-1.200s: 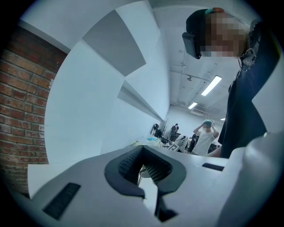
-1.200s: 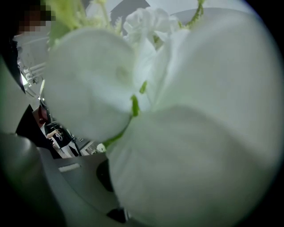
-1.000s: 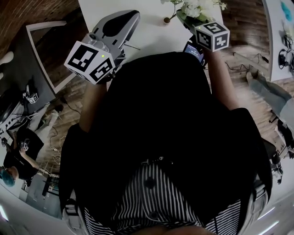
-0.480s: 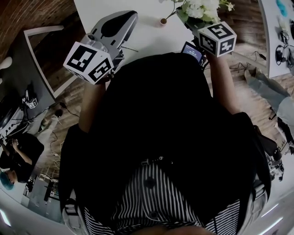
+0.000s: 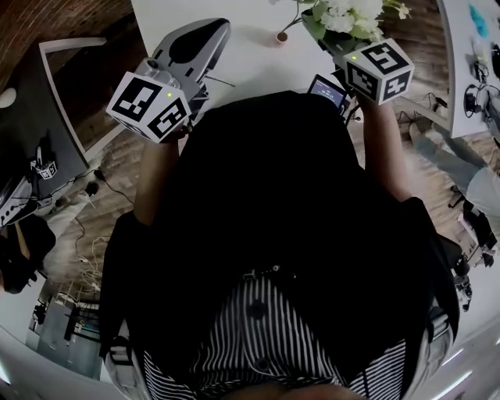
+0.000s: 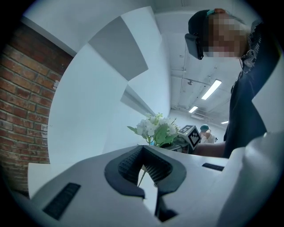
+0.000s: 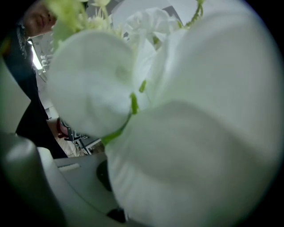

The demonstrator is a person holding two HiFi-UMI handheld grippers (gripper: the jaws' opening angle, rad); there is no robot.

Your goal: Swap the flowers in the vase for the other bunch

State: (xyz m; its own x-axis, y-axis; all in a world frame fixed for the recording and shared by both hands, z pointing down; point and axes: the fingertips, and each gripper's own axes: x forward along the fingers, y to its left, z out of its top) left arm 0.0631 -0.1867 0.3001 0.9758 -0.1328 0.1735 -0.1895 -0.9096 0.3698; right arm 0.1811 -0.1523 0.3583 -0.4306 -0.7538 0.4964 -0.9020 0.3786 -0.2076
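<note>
Your right claw has risen toward the head camera since a second ago: its marker cube now looks larger and sits further right in the head view, and the bunch of white flowers has come up with it. Your left claw has hardly shifted.

You hold the bunch in the right claw, which is pressed nearly together on the stems. In the right gripper view, white petals and a green stalk fill almost the whole picture, right up against the lens, and only a strip of the grey jaw shows at lower left. From the left gripper view you can see the blooms and green leaves standing above the right claw's cube, clear of the white table.

Your left claw lies out over the near left part of the table, pointing away from you. Its tips are pressed together with nothing pinched, and the ribbed dark pads leave only a narrow hollow behind the tips, through which bare tabletop shows.

On the table, just left of the bunch, sits a small brown round object; you cannot tell what it is. A small lit screen on the right gripper faces up toward you. A brick wall stands at the left of the left gripper view.
</note>
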